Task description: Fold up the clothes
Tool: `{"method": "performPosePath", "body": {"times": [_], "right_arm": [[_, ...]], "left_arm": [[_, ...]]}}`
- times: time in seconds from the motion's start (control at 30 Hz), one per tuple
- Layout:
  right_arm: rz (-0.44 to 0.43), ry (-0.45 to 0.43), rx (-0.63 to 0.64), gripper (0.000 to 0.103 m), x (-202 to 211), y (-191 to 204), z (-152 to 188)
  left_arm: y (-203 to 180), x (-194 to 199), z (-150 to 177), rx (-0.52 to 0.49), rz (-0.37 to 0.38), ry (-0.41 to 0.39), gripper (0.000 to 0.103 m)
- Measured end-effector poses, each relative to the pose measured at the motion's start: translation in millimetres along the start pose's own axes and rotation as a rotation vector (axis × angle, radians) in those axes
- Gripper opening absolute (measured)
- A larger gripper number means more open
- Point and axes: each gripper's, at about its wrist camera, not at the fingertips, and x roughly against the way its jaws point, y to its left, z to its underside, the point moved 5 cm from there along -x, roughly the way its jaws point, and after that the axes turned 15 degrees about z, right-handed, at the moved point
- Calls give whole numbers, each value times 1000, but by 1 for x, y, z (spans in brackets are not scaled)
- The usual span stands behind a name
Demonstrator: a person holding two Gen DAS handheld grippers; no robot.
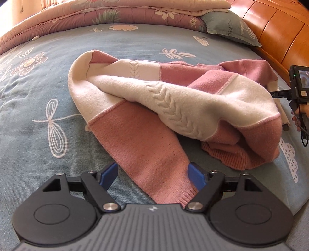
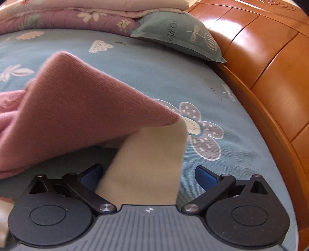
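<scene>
a rumpled pink-and-cream knitted sweater (image 1: 173,108) lies in a heap on the blue flower-printed bedsheet (image 1: 38,100), near the wooden headboard (image 2: 270,63). the left tongs (image 1: 153,174) are spread, their blue pads either side of a pink sleeve's ribbed cuff. the right tongs (image 2: 148,173) are also spread, with a cream sleeve end lying between them.

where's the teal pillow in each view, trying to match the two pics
Left wrist view: the teal pillow sits at the upper right, against the wooden headboard, beyond the pink and cream sweater.
Right wrist view: the teal pillow is at top centre, the headboard to its right.
Shared landmark: the folded floral quilt just left of the pillow in both.
</scene>
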Motion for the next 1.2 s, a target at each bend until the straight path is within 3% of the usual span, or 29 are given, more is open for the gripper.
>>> {"method": "performPosePath", "body": {"times": [0.17, 0.27, 0.5, 0.63, 0.77, 1.03, 1.2], "right_arm": [[86, -43, -96, 103, 0, -65, 13], [104, -16, -166, 103, -8, -113, 20], [209, 58, -200, 103, -40, -190, 29], [187, 91, -287, 103, -37, -222, 37], [71, 62, -224, 103, -16, -201, 45], [-308, -35, -44, 103, 95, -75, 84], [-395, -38, -30, 103, 144, -25, 109]], "left_arm": [[3, -3, -3, -5, -11, 0, 80], [3, -5, -6, -16, -28, -2, 80], [-1, -1, -8, -25, -27, -3, 80], [-4, 2, -9, -34, -35, -4, 80], [-7, 3, -10, -45, -41, -2, 80], [-7, 14, -6, -28, -36, -7, 80], [-5, 15, -2, -12, -39, -8, 83]]}}
